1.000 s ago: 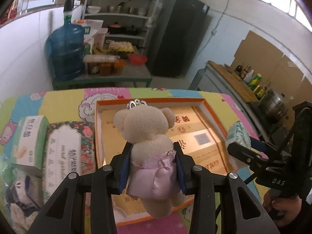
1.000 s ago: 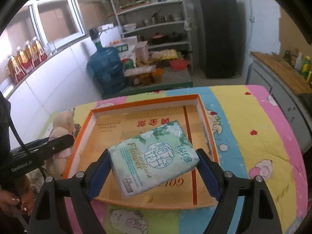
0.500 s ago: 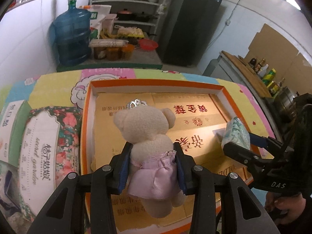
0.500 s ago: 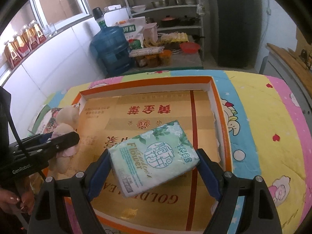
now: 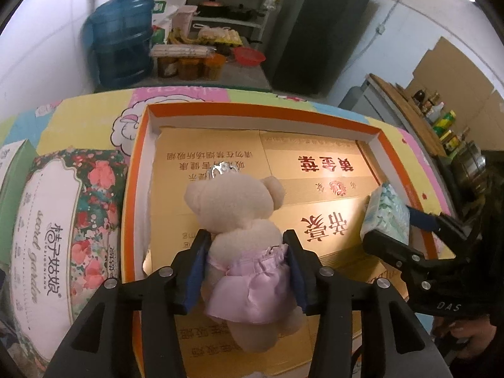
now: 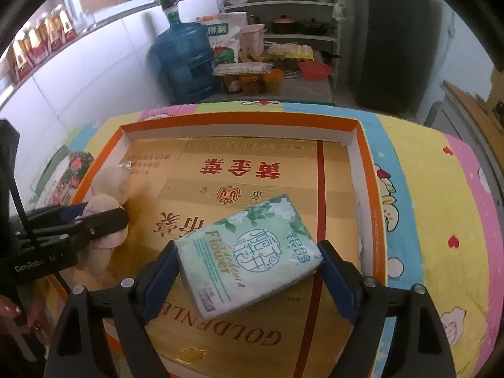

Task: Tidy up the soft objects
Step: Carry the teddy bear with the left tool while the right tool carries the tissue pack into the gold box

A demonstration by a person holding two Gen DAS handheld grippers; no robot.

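Note:
My left gripper point(image 5: 247, 253) is shut on a beige teddy bear point(image 5: 234, 208) in a lilac skirt and holds it over the left half of the orange-rimmed tray point(image 5: 252, 113). My right gripper point(image 6: 249, 264) is shut on a green tissue pack point(image 6: 252, 249) and holds it over the tray's point(image 6: 242, 126) right front part. The bear point(image 6: 107, 195) and the left gripper point(image 6: 104, 217) show at the left of the right wrist view. The tissue pack point(image 5: 386, 217) and the right gripper point(image 5: 397, 236) show at the right of the left wrist view.
A floral tissue pack point(image 5: 60, 230) and a green box point(image 5: 12, 170) lie left of the tray on the colourful cloth point(image 6: 434, 208). A blue water jug point(image 5: 121, 34), shelves and a dark fridge point(image 5: 318, 25) stand behind the table.
Both grippers have moved forward and down over the tray with their loads. The tray's floor now fills more of both views.

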